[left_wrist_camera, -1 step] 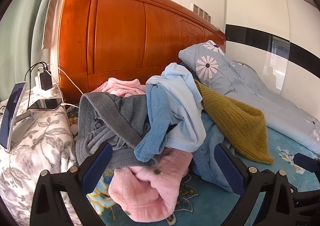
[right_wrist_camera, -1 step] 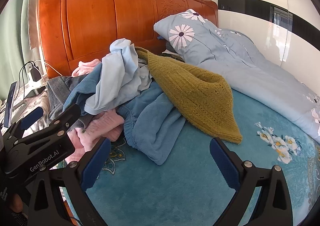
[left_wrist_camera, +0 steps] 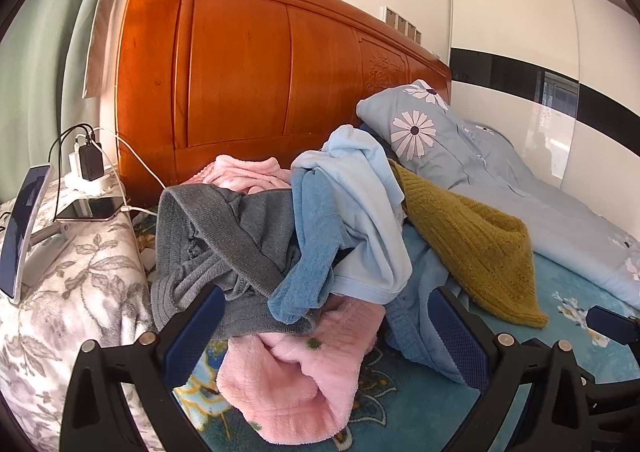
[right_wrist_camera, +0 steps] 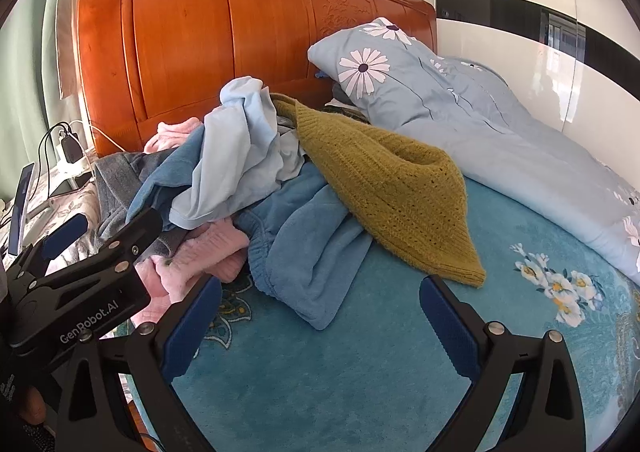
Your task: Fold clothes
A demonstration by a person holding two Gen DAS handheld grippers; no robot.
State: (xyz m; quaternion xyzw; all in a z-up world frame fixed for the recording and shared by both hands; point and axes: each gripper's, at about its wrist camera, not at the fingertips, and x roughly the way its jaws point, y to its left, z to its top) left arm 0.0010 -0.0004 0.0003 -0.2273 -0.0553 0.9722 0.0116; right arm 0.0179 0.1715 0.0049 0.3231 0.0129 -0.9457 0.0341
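2 grippers face a heap of unfolded clothes [left_wrist_camera: 320, 236] piled on the teal flowered bedspread [right_wrist_camera: 360, 372], close to the orange wooden headboard [left_wrist_camera: 240, 72]. Both are empty.

The left gripper [left_wrist_camera: 326, 326] points slightly down at the near end of the heap, its blue-padded fingers [left_wrist_camera: 194, 332] spread wide. A fluffy pink garment [left_wrist_camera: 296, 372] lies between them, low in that view, but the pads are apart from it. Above the pink piece a grey ribbed garment [left_wrist_camera: 224, 236] drapes to the left, a mid-blue fleece piece [left_wrist_camera: 316, 244] hangs down the middle, and a pale blue top [left_wrist_camera: 368, 220] sits on the crest of the pile. A mustard knit sweater [left_wrist_camera: 472, 244] slopes off the right side, its hem reaching the bedspread.

The right gripper [right_wrist_camera: 320, 326] hovers over bare bedspread in front of the heap, its fingers [right_wrist_camera: 448, 324] also spread wide with nothing between them. In its view the mid-blue fleece spills toward it, and the mustard sweater's corner lies just beyond the right finger. The left gripper's black body shows at the lower left of this view, beside the pink garment.

Behind the pile, a grey-blue pillow [right_wrist_camera: 384, 64] with white daisies leans on the headboard, with a matching quilt [right_wrist_camera: 520, 156] running along the right. To the left, a phone [left_wrist_camera: 90, 208] and a charger [left_wrist_camera: 90, 160] with cables rest on a floral-covered surface [left_wrist_camera: 72, 292], next to a tablet [left_wrist_camera: 22, 228] standing on a stand.
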